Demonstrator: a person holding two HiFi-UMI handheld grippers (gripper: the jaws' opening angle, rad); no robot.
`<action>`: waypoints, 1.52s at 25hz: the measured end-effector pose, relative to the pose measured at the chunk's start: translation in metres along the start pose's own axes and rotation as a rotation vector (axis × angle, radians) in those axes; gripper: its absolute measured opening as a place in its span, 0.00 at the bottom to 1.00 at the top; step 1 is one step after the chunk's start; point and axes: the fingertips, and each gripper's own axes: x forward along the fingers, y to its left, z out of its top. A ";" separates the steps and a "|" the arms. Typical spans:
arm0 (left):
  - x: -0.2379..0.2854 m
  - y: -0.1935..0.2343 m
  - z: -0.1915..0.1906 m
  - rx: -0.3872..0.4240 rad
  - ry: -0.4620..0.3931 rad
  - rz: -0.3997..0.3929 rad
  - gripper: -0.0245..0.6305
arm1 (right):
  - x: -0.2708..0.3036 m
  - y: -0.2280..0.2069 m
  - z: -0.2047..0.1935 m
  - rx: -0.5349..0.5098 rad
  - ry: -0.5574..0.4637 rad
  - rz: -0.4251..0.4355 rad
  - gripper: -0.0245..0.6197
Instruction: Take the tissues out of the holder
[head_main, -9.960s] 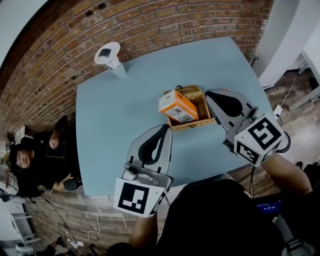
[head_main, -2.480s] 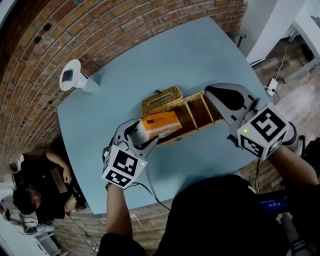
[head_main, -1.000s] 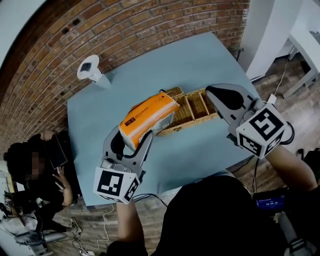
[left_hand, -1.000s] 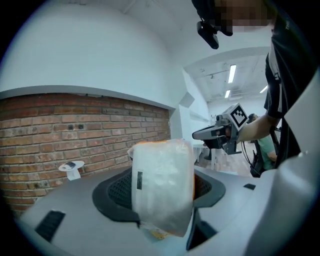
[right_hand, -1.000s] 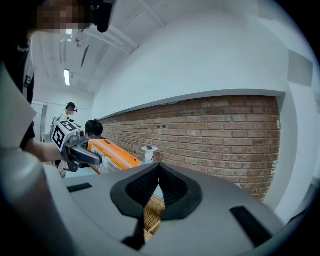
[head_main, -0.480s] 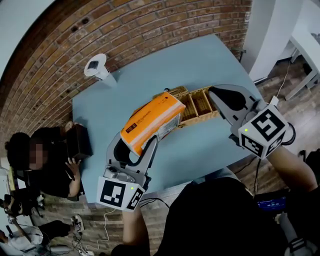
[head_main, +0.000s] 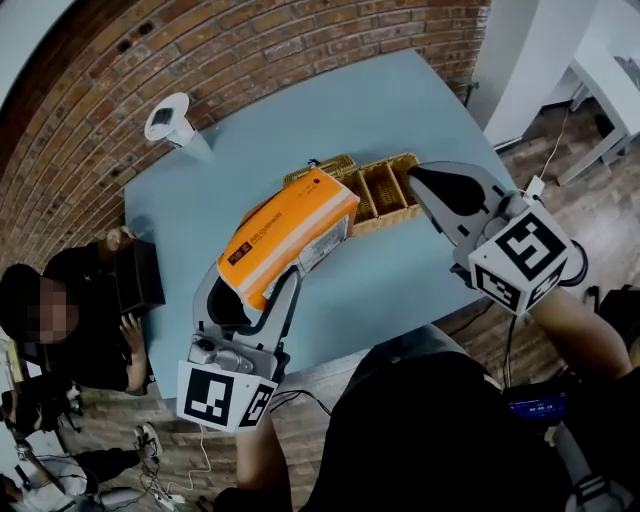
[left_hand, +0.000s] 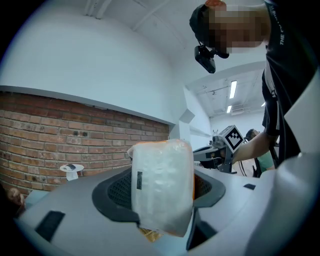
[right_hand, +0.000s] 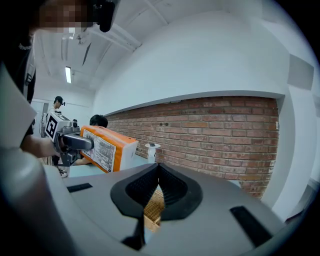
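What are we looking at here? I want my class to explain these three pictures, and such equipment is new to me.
A person holds a two-jaw gripper in each hand. One picture comes from a head camera looking down; the other two from cameras riding on the grippers. On the blue table stand a wicker basket and a small white stand. The left gripper clamps an orange tissue pack, held in the air. The right gripper, jaws together, sits at the basket's end.

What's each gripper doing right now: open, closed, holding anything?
Left gripper: closed on the orange tissue pack, held above the table.
Right gripper: jaws together, apparently clamped on the end of the wicker holder.
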 end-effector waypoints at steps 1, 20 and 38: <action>0.001 -0.002 0.001 -0.001 -0.001 0.000 0.47 | 0.000 -0.001 -0.001 0.001 0.001 0.001 0.03; 0.028 -0.119 0.022 0.040 0.018 0.052 0.47 | -0.098 -0.054 -0.008 0.044 -0.068 0.030 0.03; 0.015 -0.150 0.034 0.040 -0.023 0.072 0.47 | -0.122 -0.042 -0.009 0.012 -0.058 0.038 0.03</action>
